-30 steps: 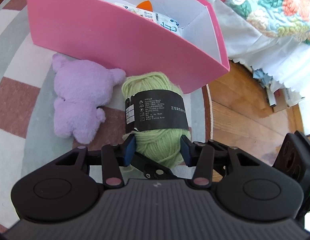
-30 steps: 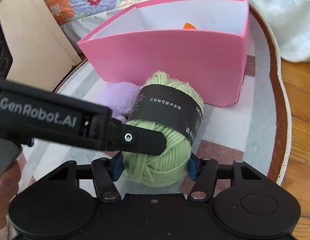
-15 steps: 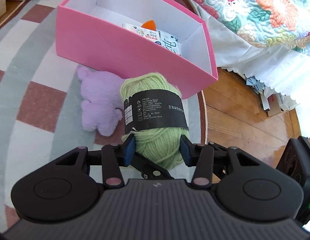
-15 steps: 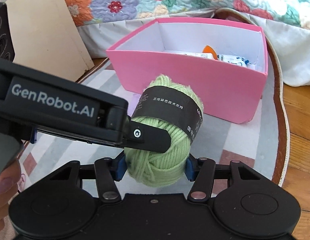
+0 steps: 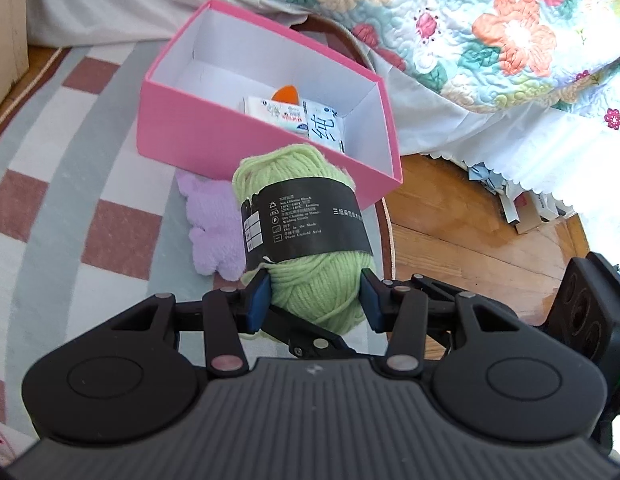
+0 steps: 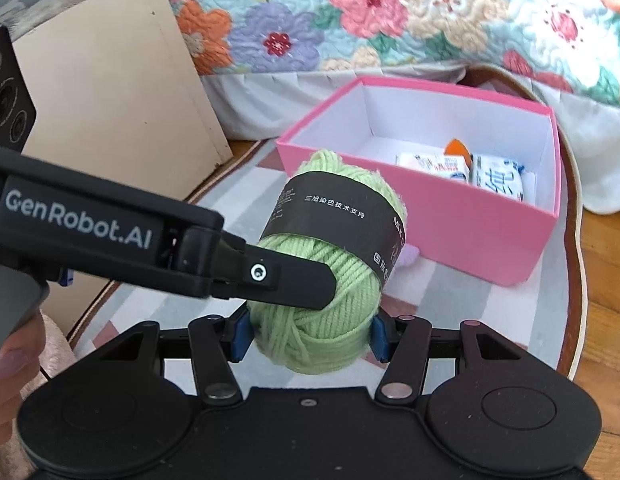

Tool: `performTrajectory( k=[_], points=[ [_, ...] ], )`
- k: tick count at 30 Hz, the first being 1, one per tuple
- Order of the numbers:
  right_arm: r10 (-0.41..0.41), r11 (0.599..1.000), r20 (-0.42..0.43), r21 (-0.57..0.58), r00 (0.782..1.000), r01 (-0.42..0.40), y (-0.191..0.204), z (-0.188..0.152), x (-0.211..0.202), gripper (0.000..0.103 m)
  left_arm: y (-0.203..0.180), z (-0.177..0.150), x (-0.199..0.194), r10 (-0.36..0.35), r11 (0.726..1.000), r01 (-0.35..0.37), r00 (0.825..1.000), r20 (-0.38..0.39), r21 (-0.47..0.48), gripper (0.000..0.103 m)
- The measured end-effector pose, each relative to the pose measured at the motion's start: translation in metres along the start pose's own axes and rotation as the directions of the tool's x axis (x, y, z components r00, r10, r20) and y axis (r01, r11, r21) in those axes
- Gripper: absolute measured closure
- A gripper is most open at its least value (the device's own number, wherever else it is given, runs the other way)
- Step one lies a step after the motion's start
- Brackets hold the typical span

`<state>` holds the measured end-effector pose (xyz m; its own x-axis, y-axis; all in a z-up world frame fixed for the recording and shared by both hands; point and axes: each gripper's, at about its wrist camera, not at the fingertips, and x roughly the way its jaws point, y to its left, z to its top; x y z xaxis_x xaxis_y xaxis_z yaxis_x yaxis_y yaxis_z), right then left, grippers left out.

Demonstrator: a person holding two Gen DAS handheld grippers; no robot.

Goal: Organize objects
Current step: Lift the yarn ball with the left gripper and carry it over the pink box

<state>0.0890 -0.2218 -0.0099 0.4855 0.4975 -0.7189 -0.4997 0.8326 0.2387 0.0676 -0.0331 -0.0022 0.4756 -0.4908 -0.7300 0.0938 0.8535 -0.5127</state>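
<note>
**Yarn Carried Toward the Pink Box**

While both grippers pinch it, the left gripper (image 5: 316, 300) and right gripper (image 6: 306, 338) hold a green yarn ball (image 5: 306, 240) above the rug (image 5: 70, 200), short of the pink box (image 5: 198, 140). Best practice: clear the near wall, lower into the empty corner, and release both grips together.

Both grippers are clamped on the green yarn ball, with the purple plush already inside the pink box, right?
Not quite. The purple plush lies on the rug outside the pink box, against its near wall, as the left wrist view shows. The left gripper and right gripper are indeed clamped on the green yarn ball.
</note>
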Motion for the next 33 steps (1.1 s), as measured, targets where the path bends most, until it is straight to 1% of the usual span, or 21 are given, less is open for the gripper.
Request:
performTrajectory(
  k=[2,4,8,15,18,20,28,31,33],
  points=[
    [0.004,1.000,-0.003,0.009,1.000,-0.004,0.004,0.004,-0.002,0.042,-0.002,0.002,-0.006,0.017,1.000,-0.017,1.000,-0.003,0.013,0.057],
    [0.018,1.000,-0.021,0.026,1.000,-0.017,0.008,0.008,-0.003,0.042,-0.003,0.007,-0.011,0.031,0.999,-0.031,0.999,-0.027,0.017,0.057],
    [0.017,0.999,-0.027,0.036,0.999,-0.016,0.017,0.017,-0.008,0.042,-0.003,0.016,-0.023,0.031,0.999,-0.030,0.999,-0.040,0.041,0.057],
    [-0.021,0.999,-0.021,0.027,1.000,0.022,0.032,0.038,-0.003,0.042,-0.004,0.034,-0.032,0.060,0.994,-0.058,0.998,-0.019,0.094,0.056],
    [-0.029,0.998,-0.029,0.049,0.999,0.031,0.033,0.047,0.003,0.043,-0.001,0.040,-0.030,0.080,0.993,-0.079,0.997,-0.010,0.086,0.055],
    [-0.037,0.998,-0.026,0.052,0.999,0.038,0.033,0.053,0.006,0.043,0.000,0.047,-0.030,0.076,0.993,-0.075,0.997,-0.005,0.089,0.055],
    [-0.052,0.999,-0.010,-0.003,0.999,0.051,0.029,0.099,0.010,0.043,0.002,0.094,-0.035,0.023,0.994,-0.025,0.999,0.025,0.109,0.055],
    [-0.080,0.997,-0.028,0.004,0.996,0.080,0.027,0.123,0.023,0.043,-0.001,0.116,-0.024,0.027,0.990,-0.030,0.999,0.024,0.139,0.055],
    [-0.104,0.994,-0.027,-0.019,0.994,0.104,0.025,0.136,0.035,0.043,0.002,0.133,-0.014,0.035,0.991,-0.037,0.999,0.023,0.130,0.055]
  ],
)
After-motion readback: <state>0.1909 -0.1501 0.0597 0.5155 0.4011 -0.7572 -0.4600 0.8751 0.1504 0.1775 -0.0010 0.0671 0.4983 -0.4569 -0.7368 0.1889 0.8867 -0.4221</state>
